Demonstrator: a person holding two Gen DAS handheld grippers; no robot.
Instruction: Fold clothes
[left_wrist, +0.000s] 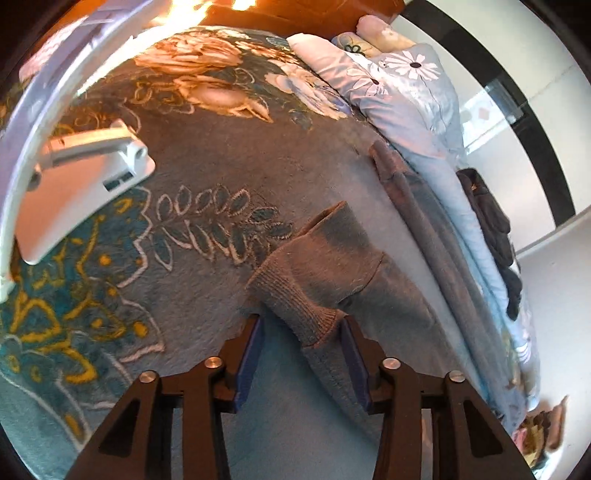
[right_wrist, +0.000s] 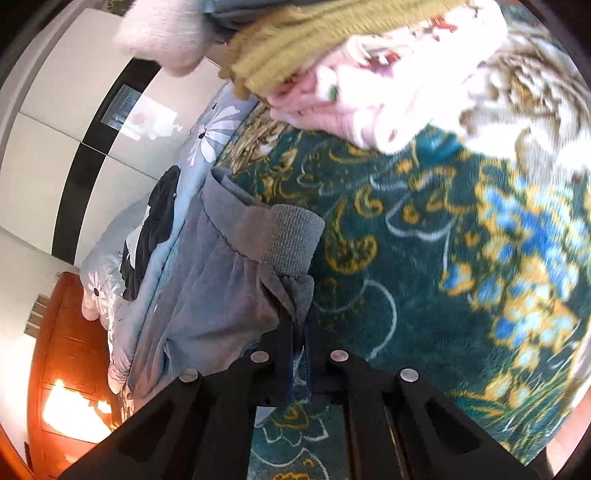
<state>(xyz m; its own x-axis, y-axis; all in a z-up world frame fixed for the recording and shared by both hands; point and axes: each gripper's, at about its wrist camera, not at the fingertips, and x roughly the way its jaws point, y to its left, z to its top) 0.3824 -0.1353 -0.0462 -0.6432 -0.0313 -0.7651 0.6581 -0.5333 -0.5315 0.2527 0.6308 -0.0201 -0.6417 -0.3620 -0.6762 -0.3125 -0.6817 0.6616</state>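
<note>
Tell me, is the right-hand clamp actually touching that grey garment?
Touching. The right wrist view shows the right gripper with its fingers closed on the grey garment's edge.

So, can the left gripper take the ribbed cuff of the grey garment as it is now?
Probably yes. The left gripper is open, and the ribbed cuff lies between its fingertips on the floral blanket. Nothing covers it. The right gripper holds another part of the grey garment.
</note>
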